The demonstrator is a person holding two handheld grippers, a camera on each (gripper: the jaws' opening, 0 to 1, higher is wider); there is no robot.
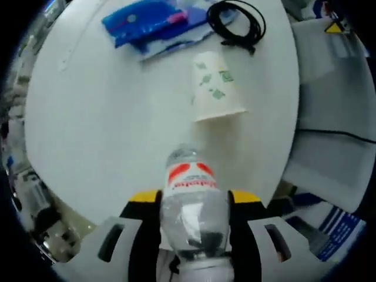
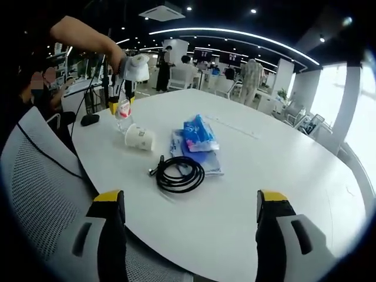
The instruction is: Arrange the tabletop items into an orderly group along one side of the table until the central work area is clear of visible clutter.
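My left gripper is shut on a clear plastic bottle with a red and white label, held above the white table. Beyond it a paper cup with green marks lies on its side. Farther off are a blue tissue pack on a blue folder and a coiled black cable. In the right gripper view my right gripper is open and holds nothing, near the table's edge. There the cable, tissue pack, cup and the left gripper with the bottle lie ahead.
A grey mesh chair stands at the left of the table. More chairs sit by the table's rim. People and desks fill the back of the office. The table's right half is bare white surface.
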